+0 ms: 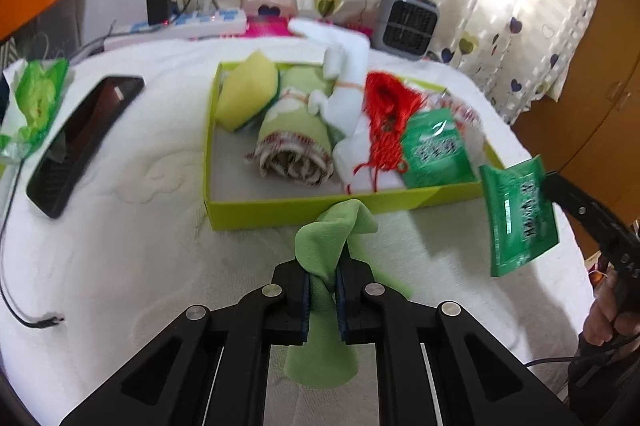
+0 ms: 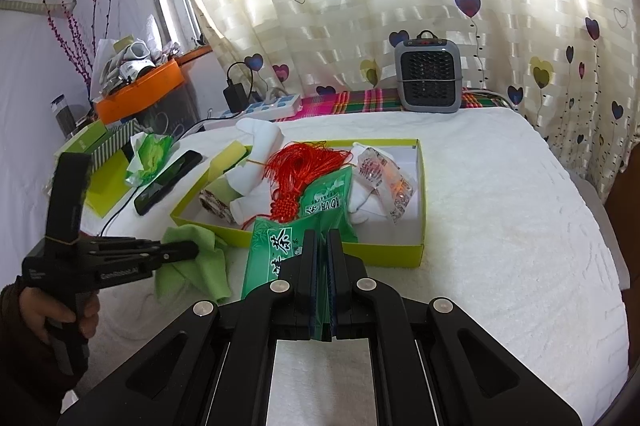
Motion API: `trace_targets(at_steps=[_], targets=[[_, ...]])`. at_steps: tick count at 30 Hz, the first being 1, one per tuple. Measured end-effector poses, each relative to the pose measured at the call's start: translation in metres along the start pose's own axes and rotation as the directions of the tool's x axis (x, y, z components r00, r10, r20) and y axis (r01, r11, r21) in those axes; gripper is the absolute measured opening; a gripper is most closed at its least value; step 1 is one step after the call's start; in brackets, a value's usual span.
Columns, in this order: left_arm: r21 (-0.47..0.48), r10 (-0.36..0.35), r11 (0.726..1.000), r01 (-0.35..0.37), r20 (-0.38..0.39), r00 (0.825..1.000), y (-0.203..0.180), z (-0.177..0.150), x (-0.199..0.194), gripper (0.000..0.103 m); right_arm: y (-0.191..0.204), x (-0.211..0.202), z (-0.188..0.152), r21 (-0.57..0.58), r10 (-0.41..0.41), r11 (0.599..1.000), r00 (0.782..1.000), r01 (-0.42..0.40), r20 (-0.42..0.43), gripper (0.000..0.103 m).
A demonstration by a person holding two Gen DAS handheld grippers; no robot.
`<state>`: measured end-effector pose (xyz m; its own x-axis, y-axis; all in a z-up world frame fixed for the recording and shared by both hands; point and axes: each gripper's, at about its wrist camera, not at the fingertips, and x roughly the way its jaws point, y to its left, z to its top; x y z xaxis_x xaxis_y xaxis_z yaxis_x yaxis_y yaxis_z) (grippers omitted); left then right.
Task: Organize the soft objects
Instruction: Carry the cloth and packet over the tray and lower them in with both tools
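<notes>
Green cloth (image 1: 324, 246) sits pinched in the left hand-held gripper (image 1: 323, 300); the right hand-held gripper (image 2: 323, 290) clamps one of two tea packets (image 2: 276, 246).

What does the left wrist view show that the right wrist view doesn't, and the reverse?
Left wrist only: the rolled towel's coiled end and the left gripper pinching the green cloth.
Right wrist only: the orange shelf's clutter and the right gripper clamping the green packet.
Both: the yellow-green box, red tassel, phone, heater.

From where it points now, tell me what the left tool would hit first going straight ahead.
Probably the near wall of the yellow-green box, just beyond the green cloth the left tool grips; depth is hard to judge.
</notes>
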<state>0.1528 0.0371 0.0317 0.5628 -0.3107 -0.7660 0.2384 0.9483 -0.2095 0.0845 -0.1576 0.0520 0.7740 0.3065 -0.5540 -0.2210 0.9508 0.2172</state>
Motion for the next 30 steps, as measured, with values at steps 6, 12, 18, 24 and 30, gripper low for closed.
trace_targets(at_steps=[6, 12, 18, 24, 30], targets=[[0.023, -0.041, 0.999, 0.04, 0.056, 0.998, -0.012, 0.014, -0.022, 0.009, 0.0, -0.005, 0.006, 0.003, -0.003, 1.0, 1.0, 0.003, 0.016, 0.004], [0.056, -0.067, 0.997, 0.061, 0.097, 0.993, -0.023, 0.035, -0.032, 0.009, -0.001, -0.008, 0.021, -0.002, -0.01, 1.0, 0.999, 0.01, 0.04, 0.004], [0.074, -0.079, 0.995, 0.07, 0.131, 0.988, -0.03, 0.064, -0.03, 0.009, -0.01, -0.003, 0.038, 0.014, -0.028, 1.0, 0.998, 0.027, 0.059, 0.004], [0.08, -0.1, 0.993, 0.09, 0.126, 0.987, -0.039, 0.086, -0.012, 0.009, -0.018, 0.012, 0.053, 0.029, -0.038, 0.999, 0.998, 0.037, 0.055, 0.004], [0.085, -0.119, 0.99, 0.11, 0.102, 0.988, -0.047, 0.097, 0.012, 0.009, -0.028, 0.037, 0.062, 0.05, -0.036, 0.998, 0.999, 0.035, 0.021, 0.004]])
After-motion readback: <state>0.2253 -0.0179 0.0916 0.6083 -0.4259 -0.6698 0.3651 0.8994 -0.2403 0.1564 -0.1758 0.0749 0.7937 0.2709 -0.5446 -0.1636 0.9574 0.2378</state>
